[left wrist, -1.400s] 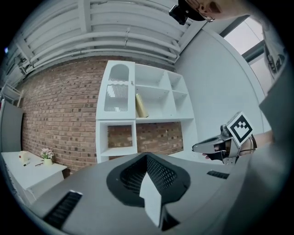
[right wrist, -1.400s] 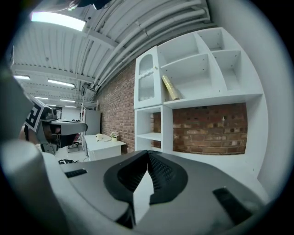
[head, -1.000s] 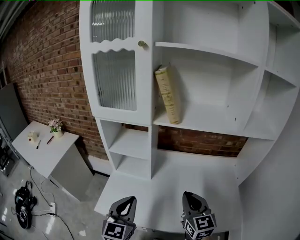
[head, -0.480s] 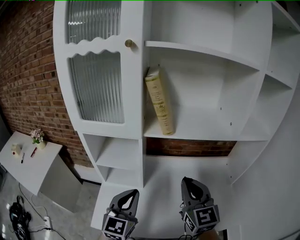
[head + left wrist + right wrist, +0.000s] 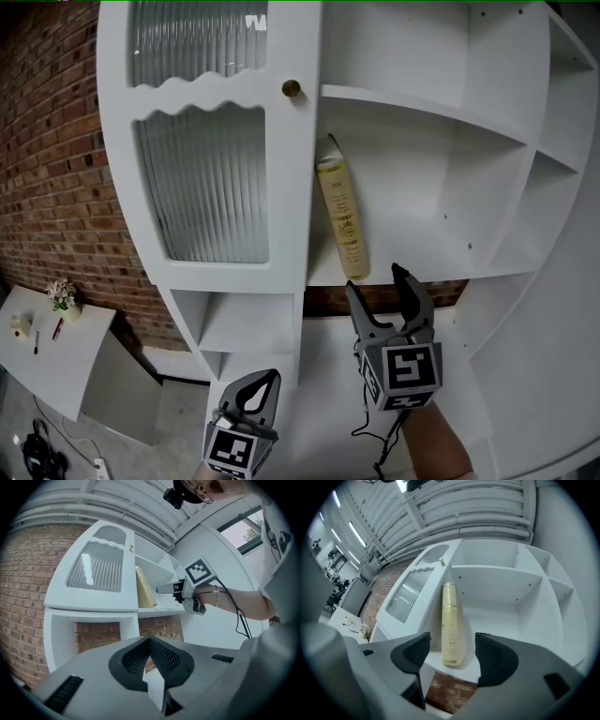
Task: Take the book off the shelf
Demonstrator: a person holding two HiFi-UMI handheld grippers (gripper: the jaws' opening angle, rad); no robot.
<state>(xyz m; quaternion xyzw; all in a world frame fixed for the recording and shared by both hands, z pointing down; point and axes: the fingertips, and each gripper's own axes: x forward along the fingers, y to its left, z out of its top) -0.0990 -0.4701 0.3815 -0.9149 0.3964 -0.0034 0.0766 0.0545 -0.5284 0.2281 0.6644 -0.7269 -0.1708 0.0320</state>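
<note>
Standing at the left end of the middle shelf point(image 5: 412, 253) of a white shelf unit point(image 5: 487, 169), the book point(image 5: 340, 217) shows its yellow spine outward. It tilts slightly, its top toward the partition beside the ribbed-glass door point(image 5: 211, 183). A brass knob point(image 5: 292, 89) sits on the door frame just above and to the left of the book. Below the shelf, a white counter point(image 5: 319, 375) runs across the unit in front of a brick back panel. A brick wall point(image 5: 56, 187) stands to the left of the unit, with a small white table point(image 5: 42, 361) carrying a flower pot point(image 5: 63, 295) against it.

The right gripper point(image 5: 375, 279) is held up just below the front edge of the middle shelf, under the foot of the book. Its jaws are opening, and the book lines up with the gap but is not touched. The left gripper point(image 5: 264, 382) hangs low over the counter edge with its jaws together and nothing between them.

Compared with one second earlier, the right gripper has risen from the bottom edge of the head view, where its jaws were together, to the shelf. The left gripper has stayed low. The book has not moved on the shelf.
</note>
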